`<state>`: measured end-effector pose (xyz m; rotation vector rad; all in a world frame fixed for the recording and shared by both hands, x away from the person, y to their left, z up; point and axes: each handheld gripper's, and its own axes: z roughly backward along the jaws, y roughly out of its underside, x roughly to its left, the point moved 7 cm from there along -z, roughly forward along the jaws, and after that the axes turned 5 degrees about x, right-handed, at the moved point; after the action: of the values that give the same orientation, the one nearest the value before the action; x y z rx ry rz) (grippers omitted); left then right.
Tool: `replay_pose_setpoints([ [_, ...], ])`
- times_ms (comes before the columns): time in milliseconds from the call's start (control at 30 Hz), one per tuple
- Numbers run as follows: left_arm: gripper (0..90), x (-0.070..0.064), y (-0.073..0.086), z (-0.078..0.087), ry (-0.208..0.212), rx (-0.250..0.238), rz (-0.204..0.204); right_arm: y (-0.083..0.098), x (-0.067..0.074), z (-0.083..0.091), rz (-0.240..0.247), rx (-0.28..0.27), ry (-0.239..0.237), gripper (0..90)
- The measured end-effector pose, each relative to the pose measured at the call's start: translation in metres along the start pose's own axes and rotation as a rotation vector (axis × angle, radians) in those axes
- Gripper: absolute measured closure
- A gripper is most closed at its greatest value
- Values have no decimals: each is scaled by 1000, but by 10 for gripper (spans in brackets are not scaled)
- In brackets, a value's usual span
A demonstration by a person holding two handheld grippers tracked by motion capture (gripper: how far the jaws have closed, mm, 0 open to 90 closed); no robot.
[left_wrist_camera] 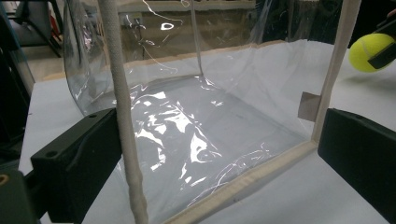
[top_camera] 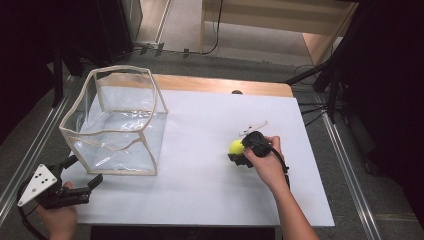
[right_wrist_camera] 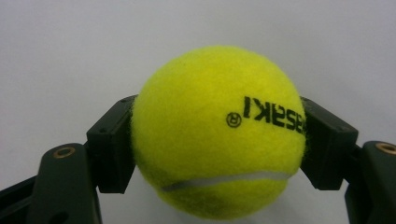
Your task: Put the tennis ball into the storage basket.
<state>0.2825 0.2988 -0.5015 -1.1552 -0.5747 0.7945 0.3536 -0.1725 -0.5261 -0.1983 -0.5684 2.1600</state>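
At about seven o'clock on the table, closest to the person, the left hand (top_camera: 57, 218) holds the left gripper (top_camera: 82, 171) at the near-left corner of the white board (top_camera: 200, 185). A grey three-cornered plate (top_camera: 37, 184) with dark dots sits on top of it. Its jaws stand wide apart and hold nothing. In the left gripper view the two black jaws flank the near corner of a clear plastic box (left_wrist_camera: 187, 135), one to each side of its cloth-edged upright; whether either jaw touches the box cannot be told.

Toward four o'clock, a little farther in, the right hand (top_camera: 267, 162) and forearm reach in from the bottom edge. The right gripper (top_camera: 239, 151) points toward nine o'clock, and its jaws are clamped on a yellow tennis ball (top_camera: 236, 146). In the right gripper view the ball (right_wrist_camera: 217, 133) sits squarely between the two black jaws, pressed on both sides, with black printed letters upside down on its face and a pale seam curving along its lower part. The ball is low over the board; whether it touches the surface cannot be told.

At about ten o'clock the box (top_camera: 117, 125) stands upright on the board, open at the top, with cream trim along its edges and wrinkled, shiny walls. The ball is well apart from it, off toward three o'clock.

Farthest off, at twelve o'clock, a strip of wooden tabletop (top_camera: 225, 85) shows beyond the board.
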Motion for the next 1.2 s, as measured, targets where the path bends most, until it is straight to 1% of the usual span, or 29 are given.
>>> replay_pose_setpoints([
  [33,1,0,0,0,-1,0,1,-2,2,0,-2,0,4,235],
  [100,1,0,0,0,-1,-1,1,-5,5,1,14,-1,2,235],
  [133,1,0,0,0,-1,-1,1,-5,5,1,14,-1,2,235],
  [167,1,0,0,0,0,0,0,-9,9,2,19,-5,-4,235],
  [300,1,0,0,0,0,-1,1,-16,16,0,37,-13,-14,235],
  [367,1,0,0,0,-1,1,-1,-18,19,-1,37,-5,-21,235],
  [467,1,0,0,0,0,-1,1,-22,23,-3,47,-13,-30,235],
  [567,1,0,0,0,2,-1,-1,-25,27,-4,54,-10,-31,235],
  [633,1,0,0,0,2,1,-1,-27,29,-3,67,-9,-35,235],
  [667,1,0,0,0,2,1,-1,-27,29,-3,67,-9,-35,235],
  [700,1,0,0,0,1,-1,1,-31,32,-4,61,-14,-39,235],
  [800,1,0,0,0,0,4,-1,-34,35,-4,73,-20,-46,235],
  [867,1,0,0,0,0,1,-1,-38,40,-6,81,-19,-44,235],
  [900,1,0,0,0,2,-1,-1,-39,42,-7,93,-18,-53,235],
  [933,1,0,0,0,2,-1,-1,-39,42,-7,93,-18,-53,235],
  [967,1,0,0,0,1,-2,0,-42,46,-8,94,-16,-58,235],
  [1000,1,0,0,0,1,-2,0,-42,46,-8,94,-16,-58,235],
  [1033,1,0,0,1,1,1,-2,-44,49,-10,103,-20,-63,235],
  [1067,1,0,0,1,2,0,-1,-45,52,-10,96,-18,-69,235],
  [1200,1,0,0,1,1,1,-2,-49,57,-14,112,-19,-73,235],
])
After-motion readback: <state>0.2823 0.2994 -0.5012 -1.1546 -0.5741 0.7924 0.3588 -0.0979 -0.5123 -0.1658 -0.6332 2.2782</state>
